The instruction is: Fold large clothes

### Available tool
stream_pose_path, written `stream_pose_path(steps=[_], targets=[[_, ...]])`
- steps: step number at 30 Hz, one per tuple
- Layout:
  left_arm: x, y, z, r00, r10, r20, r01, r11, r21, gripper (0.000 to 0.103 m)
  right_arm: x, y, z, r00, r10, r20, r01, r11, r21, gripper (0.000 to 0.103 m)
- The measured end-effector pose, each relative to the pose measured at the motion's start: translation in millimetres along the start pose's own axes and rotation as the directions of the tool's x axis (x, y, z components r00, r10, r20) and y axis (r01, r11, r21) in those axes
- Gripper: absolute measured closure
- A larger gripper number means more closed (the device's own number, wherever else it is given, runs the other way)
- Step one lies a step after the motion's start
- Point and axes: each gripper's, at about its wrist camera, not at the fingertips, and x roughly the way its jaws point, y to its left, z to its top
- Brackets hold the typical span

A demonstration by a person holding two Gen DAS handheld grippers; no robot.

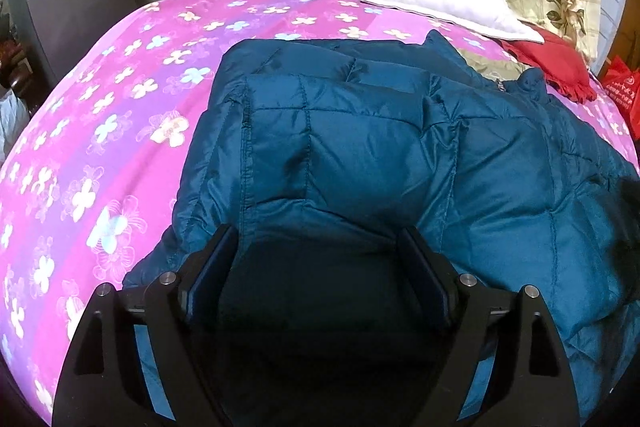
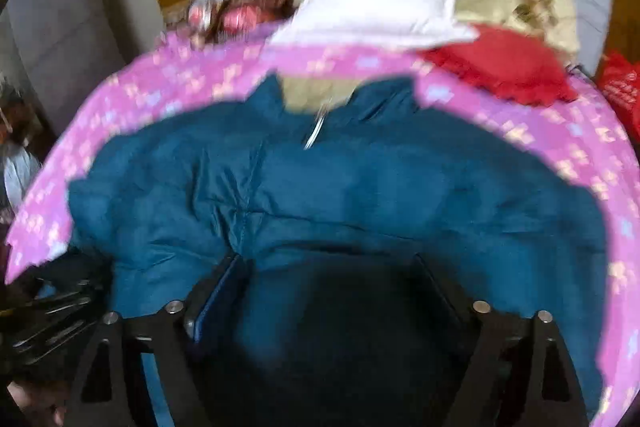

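Pink floral bedspread (image 1: 120, 99) is bearing a teal quilted jacket (image 1: 360, 147); left gripper (image 1: 320, 251) and right gripper (image 2: 324, 267) are hovering wide apart over it, gripping nothing.

My left gripper (image 1: 320, 247) is matte black: two angular fingers with blue-edged inner pads, triangular cutouts at five and seven o'clock, round silver screws. My right gripper (image 2: 324, 267) looks identical, though blurred.

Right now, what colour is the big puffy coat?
Teal blue coat, clearest in the left wrist view.
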Motion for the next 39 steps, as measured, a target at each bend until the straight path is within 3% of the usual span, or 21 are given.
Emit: stream_pose_path(steps=[2, 4, 6, 7, 8, 9, 11, 14, 20, 23, 28, 31, 35, 39], targets=[[0.1, -0.4, 0.2, 1.000, 0.005, 0.004, -0.005, 1.000, 0.005, 0.019, -35.5, -17.5, -9.0, 0.996, -0.016, 0.087, 0.013, 0.999, 0.030, 0.019], [0.2, -1.1, 0.1, 1.000, 0.009, 0.008, -0.009, 1.000, 0.008, 0.019, -50.1, -37.9, -27.3, 0.994, -0.024, 0.103, 0.015, 0.996, 0.083, 0.019], [0.5, -1.6, -0.9, 1.000, 0.012, 0.013, -0.012, 1.000, 0.009, 0.019, -40.4, -52.4, -44.4, 0.997, -0.058, 0.058, 0.051, 0.991, 0.126, 0.019], [0.5, -2.0, -1.3, 1.000, 0.013, 0.017, -0.013, 1.000, 0.010, 0.018, -20.9, -63.2, -59.2, 0.999, -0.047, -0.013, 0.048, 0.986, 0.161, 0.018], [0.8, -2.9, -2.1, 1.000, 0.012, 0.019, -0.012, 1.000, 0.013, 0.016, -8.0, -67.1, -68.6, 0.999, -0.010, -0.042, 0.018, 0.984, 0.175, 0.016], [1.1, -3.3, -2.8, 1.000, 0.015, 0.023, -0.015, 1.000, 0.015, 0.015, -1.0, -69.4, -79.1, 1.000, 0.023, -0.012, -0.021, 0.985, 0.169, 0.015], [1.5, -4.1, -3.5, 0.999, 0.021, 0.027, -0.021, 1.000, 0.015, 0.013, 0.0, -72.1, -77.4, 0.999, 0.048, -0.008, -0.045, 0.981, 0.190, 0.009], [3.0, -4.4, -3.3, 0.999, 0.028, 0.027, -0.028, 1.000, 0.013, 0.011, 4.5, -60.7, -76.5, 1.000, 0.003, -0.028, 0.001, 0.988, 0.152, 0.004], [2.6, -4.8, -4.3, 0.999, 0.027, 0.030, -0.027, 1.000, 0.009, 0.011, 9.3, -67.3, -74.9, 0.999, 0.020, -0.032, -0.015, 0.987, 0.158, 0.002], [-0.4, -1.3, -5.1, 1.000, 0.006, 0.028, -0.006, 1.000, -0.003, 0.011, -1.8, -68.1, -69.3, 0.998, 0.007, -0.069, 0.002, 0.993, 0.122, 0.003], [-26.0, 15.3, -10.3, 0.999, -0.019, 0.044, 0.021, 0.999, -0.048, 0.011, -76.2, -84.6, -83.4, 0.999, -0.028, 0.034, 0.021, 0.984, 0.175, 0.003], [-51.7, 22.1, -21.8, 0.996, -0.060, 0.059, 0.062, 0.997, -0.035, 0.011, -115.9, -85.1, -118.5, 0.999, -0.035, 0.021, 0.031, 0.986, 0.161, 0.003], [-86.9, 28.0, -51.6, 0.992, -0.101, 0.076, 0.098, 0.994, 0.053, 0.011, -138.5, -72.4, -172.6, 0.999, -0.035, -0.038, 0.039, 0.992, 0.119, 0.003], [-113.4, 54.8, -91.8, 0.991, -0.121, 0.049, 0.117, 0.991, 0.071, 0.011, -153.1, -64.5, -220.7, 0.998, -0.013, -0.058, 0.019, 0.995, 0.098, 0.003]])
